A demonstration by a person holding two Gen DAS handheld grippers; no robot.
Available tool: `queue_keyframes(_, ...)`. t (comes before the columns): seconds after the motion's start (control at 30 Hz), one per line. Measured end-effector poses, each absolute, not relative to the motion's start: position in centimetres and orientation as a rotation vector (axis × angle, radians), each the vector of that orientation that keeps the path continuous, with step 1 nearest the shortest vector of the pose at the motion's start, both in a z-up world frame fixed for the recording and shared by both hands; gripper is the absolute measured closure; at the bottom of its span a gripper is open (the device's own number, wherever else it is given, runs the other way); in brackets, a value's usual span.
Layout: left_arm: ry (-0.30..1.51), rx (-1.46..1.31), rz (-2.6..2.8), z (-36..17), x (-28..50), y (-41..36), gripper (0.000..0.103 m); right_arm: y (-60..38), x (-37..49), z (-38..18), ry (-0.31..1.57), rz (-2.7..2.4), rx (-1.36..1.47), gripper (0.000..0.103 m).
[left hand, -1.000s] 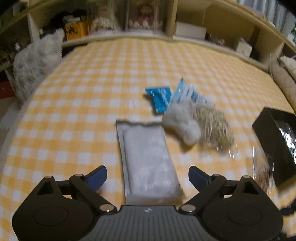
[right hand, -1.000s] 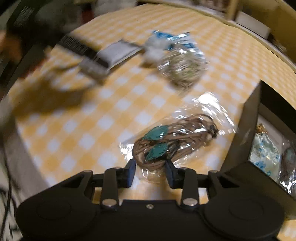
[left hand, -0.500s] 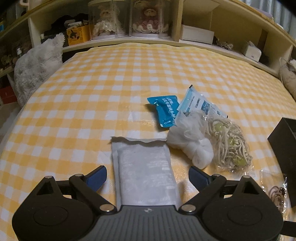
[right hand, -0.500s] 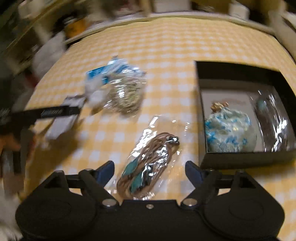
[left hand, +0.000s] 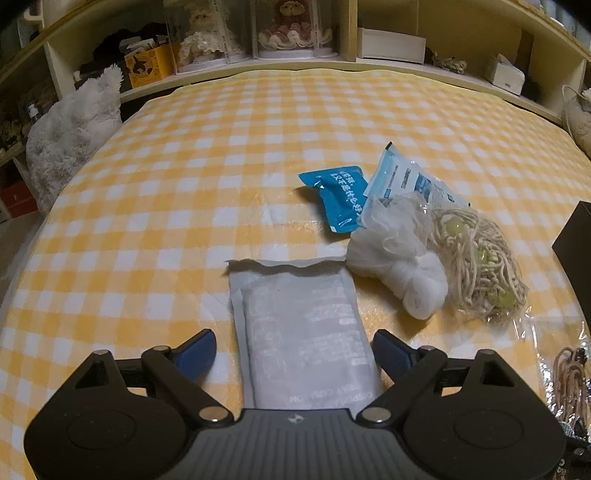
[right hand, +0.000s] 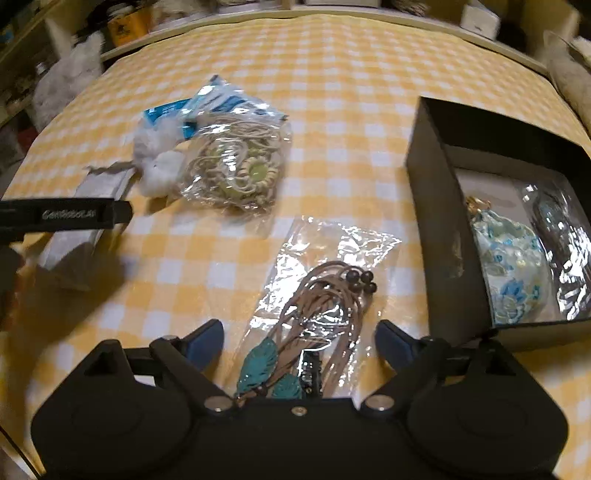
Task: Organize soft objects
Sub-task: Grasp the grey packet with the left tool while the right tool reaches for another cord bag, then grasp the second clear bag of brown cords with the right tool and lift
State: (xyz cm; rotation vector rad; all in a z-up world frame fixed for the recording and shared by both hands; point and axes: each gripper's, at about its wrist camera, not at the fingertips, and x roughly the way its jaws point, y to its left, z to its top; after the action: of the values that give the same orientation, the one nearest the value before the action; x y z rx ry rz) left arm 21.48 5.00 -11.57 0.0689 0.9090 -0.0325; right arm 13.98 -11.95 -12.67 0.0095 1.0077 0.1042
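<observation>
My left gripper (left hand: 293, 350) is open, its fingers on either side of a flat grey-white pouch (left hand: 303, 328) lying on the yellow checked cloth. Beyond it lie a white mesh puff (left hand: 402, 266), a bag of cream cord (left hand: 480, 266) and two blue packets (left hand: 343, 197). My right gripper (right hand: 299, 343) is open around a clear bag of brown cord with teal leaves (right hand: 317, 306). A black box (right hand: 436, 221) to its right holds a blue floral pouch (right hand: 509, 258) and a shiny bag. The grey pouch (right hand: 85, 221) and the left gripper (right hand: 66, 214) show at the left.
A grey plush (left hand: 70, 136) sits at the cloth's far left edge. Shelves with dolls in clear cases (left hand: 288, 29) and boxes run along the back. The box corner (left hand: 576, 240) shows at the right in the left wrist view.
My right gripper opened from near shut around the brown cord bag and swung towards the black box. My left gripper steadied over the grey pouch, drawing slightly nearer.
</observation>
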Motion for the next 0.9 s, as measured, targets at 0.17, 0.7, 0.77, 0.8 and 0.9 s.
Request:
queue_keyframes(0.17,0.92,0.051,-0.034,-11.0,20.9,5.5,0.035,-12.4,13.0,-12.3,1.009,0.172,-0.015,0.032)
queue_keyframes(0.7,0.861,-0.064,-0.04,-7.6,17.3,6.3,0.043,-12.0,10.7,-9.1,0.887,0.299,-0.102,0.069)
queue_keyframes(0.77,0.83,-0.064,-0.054,-6.6,16.7,6.2,0.043,-12.1,10.5,-8.5,0.857,0.318,-0.112,0.07)
queue_keyframes(0.8,0.814,-0.067,-0.064,-6.1,16.4,6.1,0.043,-12.1,10.4,-8.2,0.844,0.327,-0.119,0.07)
queue_keyframes(0.9,0.775,-0.073,-0.1,-4.7,15.7,5.6,0.043,-12.3,10.2,-7.1,0.806,0.348,-0.134,0.07)
